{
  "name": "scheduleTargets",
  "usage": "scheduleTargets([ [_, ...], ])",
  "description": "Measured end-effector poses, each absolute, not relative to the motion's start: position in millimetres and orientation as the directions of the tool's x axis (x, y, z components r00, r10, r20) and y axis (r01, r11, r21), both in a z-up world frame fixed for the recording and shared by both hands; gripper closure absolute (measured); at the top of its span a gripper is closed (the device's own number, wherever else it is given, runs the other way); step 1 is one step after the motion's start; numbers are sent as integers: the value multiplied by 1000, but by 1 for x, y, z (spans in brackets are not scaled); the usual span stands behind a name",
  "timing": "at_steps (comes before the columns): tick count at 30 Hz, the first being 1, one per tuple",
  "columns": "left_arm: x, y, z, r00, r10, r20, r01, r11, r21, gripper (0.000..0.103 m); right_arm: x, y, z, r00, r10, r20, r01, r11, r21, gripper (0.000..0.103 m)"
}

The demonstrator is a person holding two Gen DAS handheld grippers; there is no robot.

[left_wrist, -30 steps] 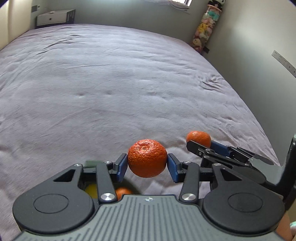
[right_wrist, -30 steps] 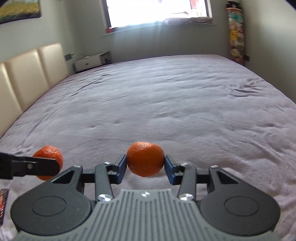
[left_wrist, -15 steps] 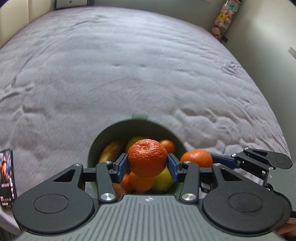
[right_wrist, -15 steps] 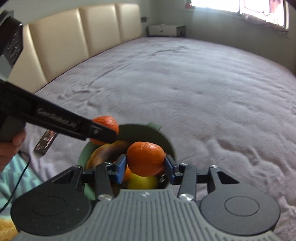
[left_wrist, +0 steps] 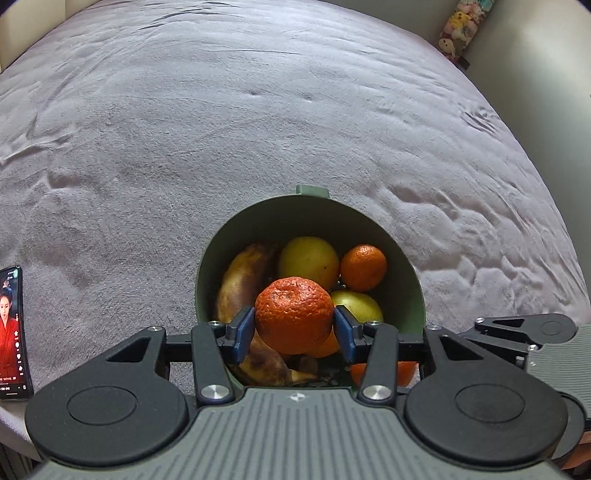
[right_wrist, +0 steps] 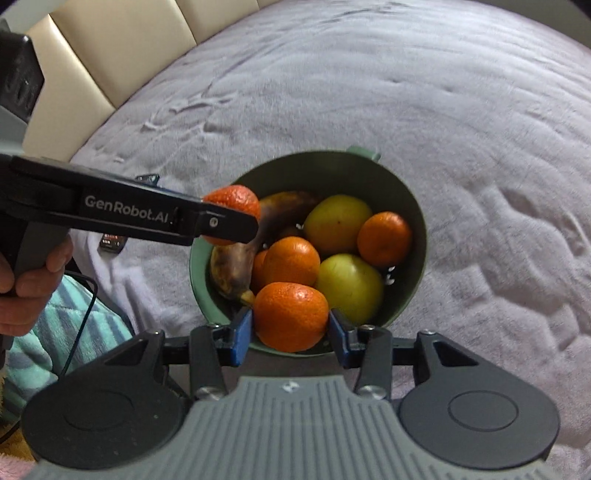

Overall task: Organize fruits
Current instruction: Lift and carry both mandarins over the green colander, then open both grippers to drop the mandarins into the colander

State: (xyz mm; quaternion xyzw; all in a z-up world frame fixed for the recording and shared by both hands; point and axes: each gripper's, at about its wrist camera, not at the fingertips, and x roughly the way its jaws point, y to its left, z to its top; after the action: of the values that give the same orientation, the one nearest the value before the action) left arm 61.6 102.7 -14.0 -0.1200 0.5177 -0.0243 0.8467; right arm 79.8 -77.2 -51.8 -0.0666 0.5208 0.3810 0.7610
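Observation:
A green bowl stands on the grey bedspread and holds a browned banana, yellow apples, and mandarins. My left gripper is shut on a mandarin and holds it over the bowl's near side. It also shows in the right wrist view, reaching in from the left over the bowl's left rim. My right gripper is shut on another mandarin above the bowl's near rim.
A phone with a lit screen lies at the bed's left edge. A beige padded headboard runs along the far left. A striped teal cloth and a cable lie to the left of the bowl. Plush toys hang by the far wall.
Both grippers have tipped down and moved in over the bowl, each still holding its mandarin. The bowl's contents have come into fuller view.

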Motion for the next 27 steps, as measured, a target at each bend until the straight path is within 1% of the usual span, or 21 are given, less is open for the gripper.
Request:
scheduleTargets([
  [11, 66, 106, -23, 442, -158, -883, -86, 972, -217, 51, 85, -72, -66, 126, 498, -858, -623, 713, 322, 60],
  [19, 71, 107, -24, 443, -157, -883, -96, 970, -221, 50, 87, -81, -61, 143, 510, -848, -607, 722, 332, 59],
  [21, 73, 108, -23, 456, -160, -875, -101, 968, -230, 50, 89, -87, -56, 151, 532, -833, -596, 721, 353, 56],
  [22, 74, 109, -22, 464, -162, -871, -101, 967, -233, 50, 90, -90, -53, 161, 541, -826, -590, 723, 359, 51],
  [23, 75, 109, -21, 471, -162, -867, -101, 967, -235, 50, 91, -92, -50, 177, 544, -820, -586, 728, 357, 49],
  [27, 82, 106, -23, 487, -156, -859, -99, 968, -232, 50, 95, -102, -40, 266, 537, -801, -564, 760, 322, 49],
])
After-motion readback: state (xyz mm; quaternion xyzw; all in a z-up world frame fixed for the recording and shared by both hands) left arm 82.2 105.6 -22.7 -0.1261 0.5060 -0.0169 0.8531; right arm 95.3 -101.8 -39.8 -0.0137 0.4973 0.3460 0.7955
